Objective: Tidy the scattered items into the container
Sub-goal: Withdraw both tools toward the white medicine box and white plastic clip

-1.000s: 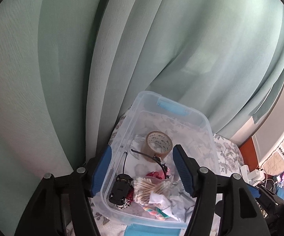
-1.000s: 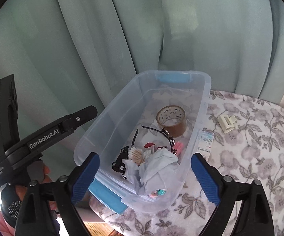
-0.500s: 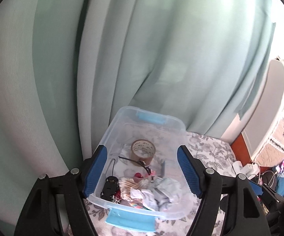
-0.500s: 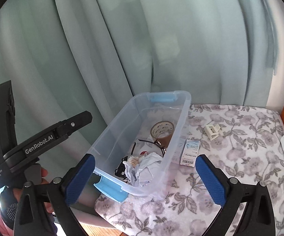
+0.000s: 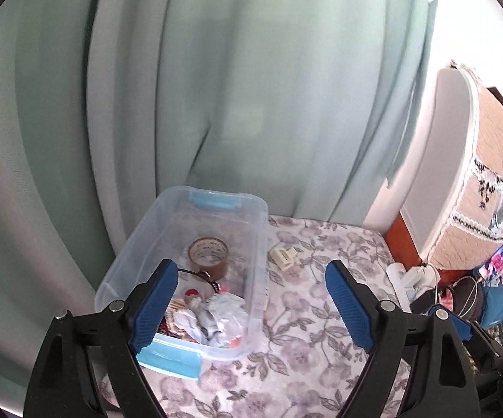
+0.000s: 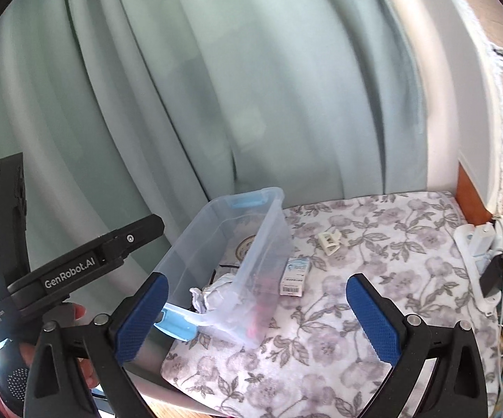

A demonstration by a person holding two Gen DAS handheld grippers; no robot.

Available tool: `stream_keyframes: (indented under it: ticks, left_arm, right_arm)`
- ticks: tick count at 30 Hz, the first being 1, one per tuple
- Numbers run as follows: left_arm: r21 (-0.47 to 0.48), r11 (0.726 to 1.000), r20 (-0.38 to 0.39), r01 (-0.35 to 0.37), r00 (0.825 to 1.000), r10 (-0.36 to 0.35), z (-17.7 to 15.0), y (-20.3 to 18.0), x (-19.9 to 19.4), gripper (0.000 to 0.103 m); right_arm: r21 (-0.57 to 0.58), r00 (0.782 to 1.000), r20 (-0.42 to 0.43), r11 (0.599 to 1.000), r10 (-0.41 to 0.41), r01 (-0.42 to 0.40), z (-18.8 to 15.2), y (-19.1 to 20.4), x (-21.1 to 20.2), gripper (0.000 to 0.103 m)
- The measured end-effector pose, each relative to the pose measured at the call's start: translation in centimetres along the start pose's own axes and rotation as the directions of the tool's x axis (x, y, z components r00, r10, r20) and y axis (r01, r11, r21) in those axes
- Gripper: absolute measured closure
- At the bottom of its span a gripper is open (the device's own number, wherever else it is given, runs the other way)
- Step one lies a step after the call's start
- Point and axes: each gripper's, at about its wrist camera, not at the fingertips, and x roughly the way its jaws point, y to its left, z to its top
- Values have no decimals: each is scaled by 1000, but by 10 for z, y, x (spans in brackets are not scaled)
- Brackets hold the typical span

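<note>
A clear plastic bin (image 5: pixel 260 254) with blue latches stands on the floral cloth; it also shows in the right wrist view (image 6: pixel 272 230). Inside lie a brown tape roll (image 5: pixel 208 253), crumpled paper (image 5: pixel 225 313), a black cord and small items. A cream clip (image 5: pixel 283 255) lies on the cloth right of the bin, also in the right wrist view (image 6: pixel 328 240). A small white box (image 6: pixel 295 275) lies against the bin's right wall. My left gripper (image 5: pixel 248 303) is open and empty above the bin's near right edge. My right gripper (image 6: pixel 254 320) is open and empty, held back from the bin.
A pale green curtain (image 5: pixel 216 87) hangs close behind the bin. The floral cloth (image 6: pixel 373 261) covers the surface. A white power strip with plugs and cables (image 6: pixel 485 244) lies at the right edge. A padded headboard (image 5: pixel 488 174) stands at right. The left handle (image 6: pixel 66 271) is at left.
Both grippers have pulled back and swung right, away from the bin. The cloth, clip, white box and power strip have come into view. Both stay open and empty.
</note>
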Motion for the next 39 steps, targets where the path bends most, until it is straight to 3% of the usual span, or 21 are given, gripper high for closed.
stream_keyframes:
  ticks: [4,10,17,23,30,39]
  left_arm:
    - [18,1000,-33,-15,999,16,-5,-22,7,16]
    - [31,999,-30,26,999,-25,-13,-49,10,8]
    - [104,993,-24,59,998,-57,-20,-82,19,5]
    - [120,991,-77,60,996,-51,-31,-97,38,5]
    - [35,998,-105,50,993,-46,-47,-98,64,5]
    - [9,1000,-109,-12,994,13,-71,-101,99,0]
  right_arm:
    - [40,1000,24,999,-14,13,-1,-23,-18,0]
    - [93,998,52,995,-29,24,-3,-55,-38,0]
    - [160,997,58,986,-57,47,-12,-84,-45,0]
    - [196,994,47,977,-98,87,-19,-106,-41,0]
    - [190,991,15,973,-136,131,-32,-121,-26,0]
    - [201,987,-39,966,-157,162,-45,-145,0,0]
